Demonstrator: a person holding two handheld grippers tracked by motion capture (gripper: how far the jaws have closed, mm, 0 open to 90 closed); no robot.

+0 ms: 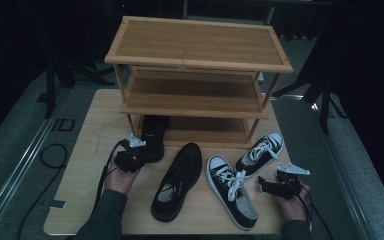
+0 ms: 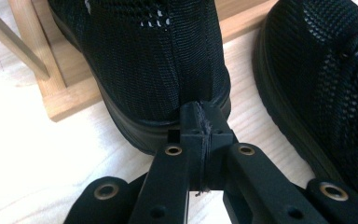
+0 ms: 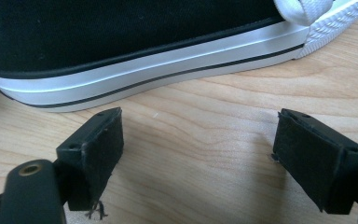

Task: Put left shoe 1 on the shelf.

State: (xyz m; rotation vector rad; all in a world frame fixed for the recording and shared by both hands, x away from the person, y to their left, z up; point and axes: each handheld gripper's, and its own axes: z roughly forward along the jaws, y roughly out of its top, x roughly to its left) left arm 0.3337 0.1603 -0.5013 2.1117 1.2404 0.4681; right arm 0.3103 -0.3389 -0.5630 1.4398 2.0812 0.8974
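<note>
Resting partly on the lowest shelf, black mesh shoe (dark thick sole), left claw pressed together at its heel.

Black mesh shoe at the table's left side.
Upright, toe tucked under the rack's lowest shelf beside its left front leg, heel toward the table's near edge, sole flat on the wood.

No readable text — no labels, no brands.
</note>
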